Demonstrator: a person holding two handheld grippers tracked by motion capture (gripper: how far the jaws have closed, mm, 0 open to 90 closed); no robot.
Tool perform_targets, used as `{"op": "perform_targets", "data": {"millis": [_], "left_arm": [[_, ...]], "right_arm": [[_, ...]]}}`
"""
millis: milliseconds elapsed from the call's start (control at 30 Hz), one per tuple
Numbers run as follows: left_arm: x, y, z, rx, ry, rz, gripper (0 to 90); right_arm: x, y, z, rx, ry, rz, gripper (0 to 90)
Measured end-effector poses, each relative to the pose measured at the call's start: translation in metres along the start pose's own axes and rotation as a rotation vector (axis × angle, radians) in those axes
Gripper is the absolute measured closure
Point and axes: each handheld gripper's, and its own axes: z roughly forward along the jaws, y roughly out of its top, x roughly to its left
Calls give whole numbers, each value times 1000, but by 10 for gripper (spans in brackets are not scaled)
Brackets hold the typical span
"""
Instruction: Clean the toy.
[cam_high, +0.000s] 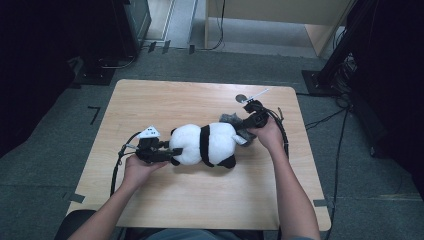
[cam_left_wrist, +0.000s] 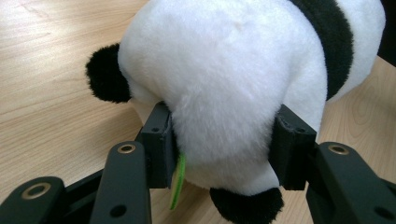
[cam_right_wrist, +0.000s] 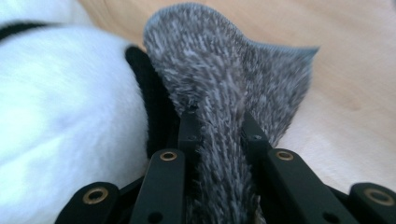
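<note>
A black and white plush panda (cam_high: 205, 144) lies on its side across the middle of the wooden table (cam_high: 165, 100). My left gripper (cam_high: 167, 151) is shut on the panda's white rump (cam_left_wrist: 219, 93); both pads press into the fur, and a green tag (cam_left_wrist: 178, 179) hangs by the left pad. My right gripper (cam_high: 246, 131) sits at the panda's other end, shut on a grey fuzzy piece of cloth (cam_right_wrist: 219, 98) that stands up between its jaws. The grey cloth (cam_high: 231, 119) rests against the panda's white body (cam_right_wrist: 60, 107) and a black limb (cam_right_wrist: 152, 102).
The table's right edge (cam_high: 307, 150) is close to my right hand. Cables (cam_high: 327, 117) trail off to the right, and a black stand (cam_high: 325, 75) sits on the floor there. A small grey round spot (cam_high: 241, 98) marks the table behind the right gripper.
</note>
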Motion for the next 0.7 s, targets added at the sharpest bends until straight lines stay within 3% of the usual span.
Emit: {"op": "perform_targets", "data": {"millis": [167,200,333,467,700], "left_arm": [[0,-1,0,-4,-4,-3,490],[0,-1,0,-4,-4,-3,489],[0,-1,0,-8,-8,-5,487],[0,-1,0,-9,-9,-5,483],[0,-1,0,-7,-6,1,478]], "right_arm": [[11,10,-27,-130,-10,-33,766],[11,10,-27,-130,-10,-33,766],[34,31,-44,-192,-3,-77,766],[57,50,-41,-197,12,-126,765],[96,80,-16,-189,48,-210,764]]}}
